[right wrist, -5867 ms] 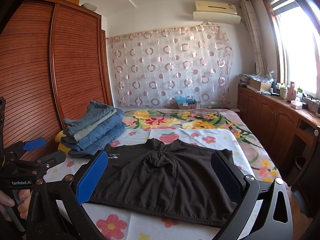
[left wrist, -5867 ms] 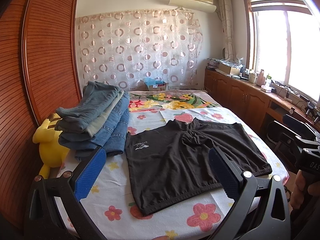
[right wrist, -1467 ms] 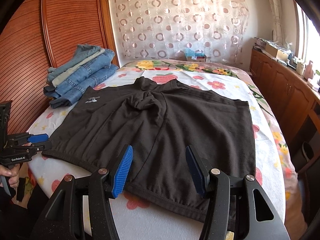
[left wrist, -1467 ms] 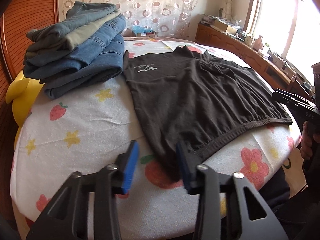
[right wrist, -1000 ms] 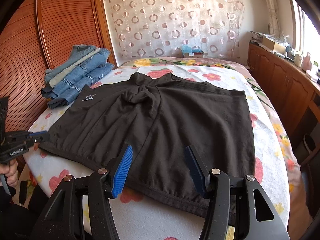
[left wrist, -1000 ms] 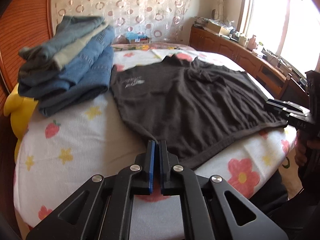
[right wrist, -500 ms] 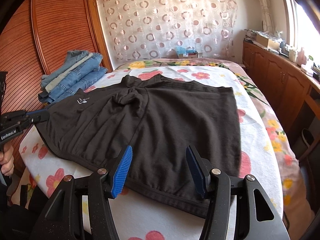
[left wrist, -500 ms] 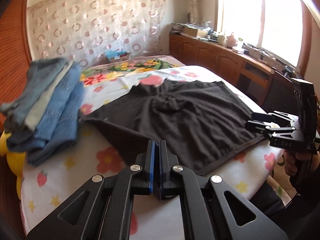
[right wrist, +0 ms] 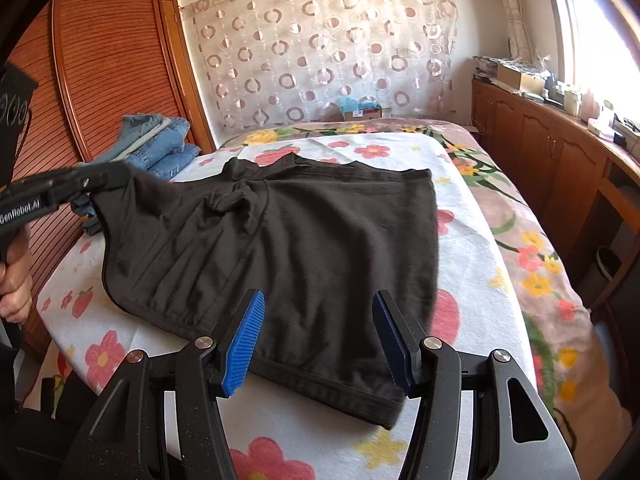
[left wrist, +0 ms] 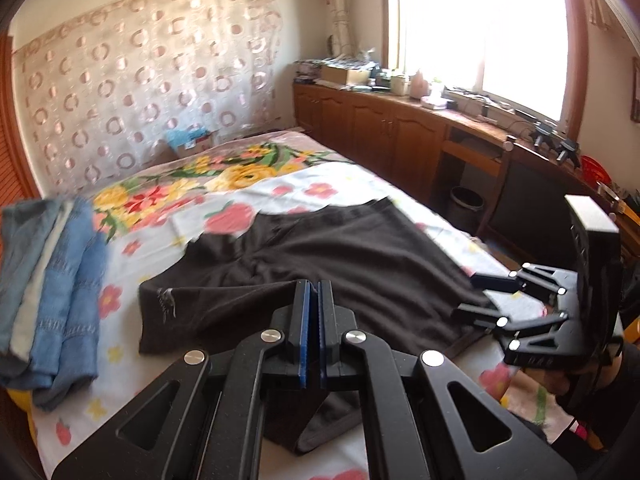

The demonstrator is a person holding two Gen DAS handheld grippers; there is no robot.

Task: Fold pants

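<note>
The black shorts (right wrist: 304, 248) lie spread across the flower-print bed (right wrist: 476, 280), waistband toward the near edge. The left gripper (left wrist: 314, 316) has its fingers together, clamped on the shorts' near left corner — that corner is lifted off the bed and folded over toward the right. The right gripper (right wrist: 320, 340) hovers over the near right part of the waistband, fingers apart with nothing between them. A stack of folded jeans (right wrist: 160, 148) sits at the far left — beside the wooden wardrobe (right wrist: 108, 64).
</note>
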